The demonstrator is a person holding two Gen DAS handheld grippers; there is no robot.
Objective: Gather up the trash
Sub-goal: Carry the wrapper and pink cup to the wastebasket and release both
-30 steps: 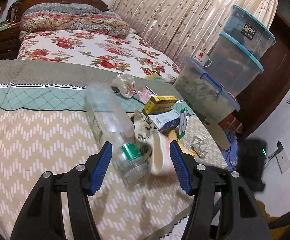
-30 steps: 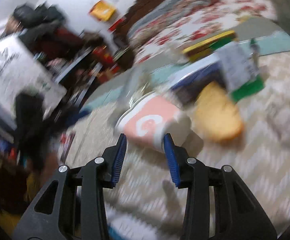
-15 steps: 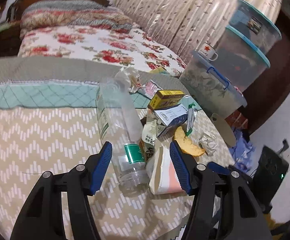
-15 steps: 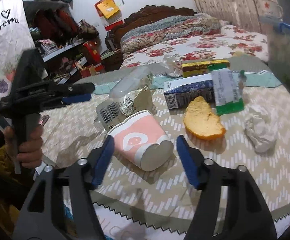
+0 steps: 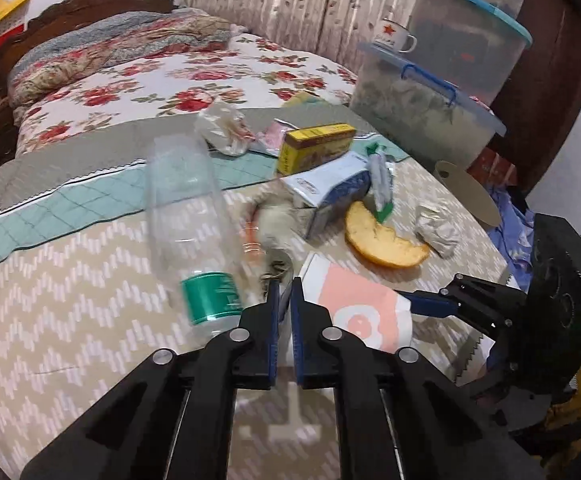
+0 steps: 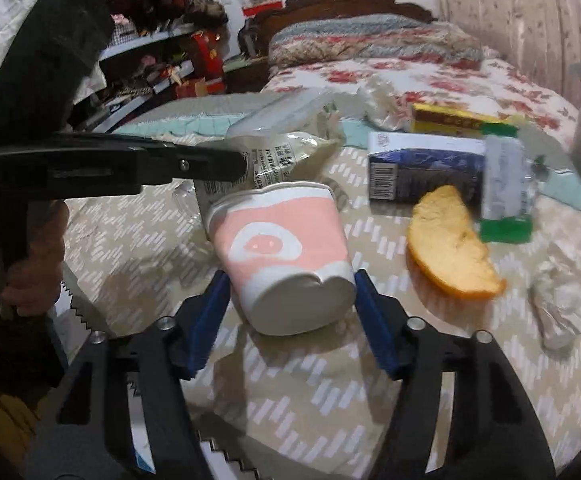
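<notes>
Right claw (image 6: pixel 292 294) closing around the pink paper cup (image 6: pixel 280 250) on the counter (image 6: pixel 330 412).
The cup lay on its side near the counter's front edge, base toward the right claw, whose blue pads flanked the base at both sides; whether they already pressed it I could not tell. The left claw (image 5: pixel 284 292) was closed with nothing visibly between its pads, its tips just beside the cup's rim and the clear plastic bottle (image 5: pixel 188 216). Other trash lay farther back: an orange peel (image 6: pixel 452 246), a blue carton (image 6: pixel 424 170), a yellow box (image 6: pixel 450 120), and a crumpled tissue (image 6: pixel 556 306). The step in hand looked like the first pickup; next the right claw would need a firm squeeze that did not crush the cup, then a lift clear of the bottle.
</notes>
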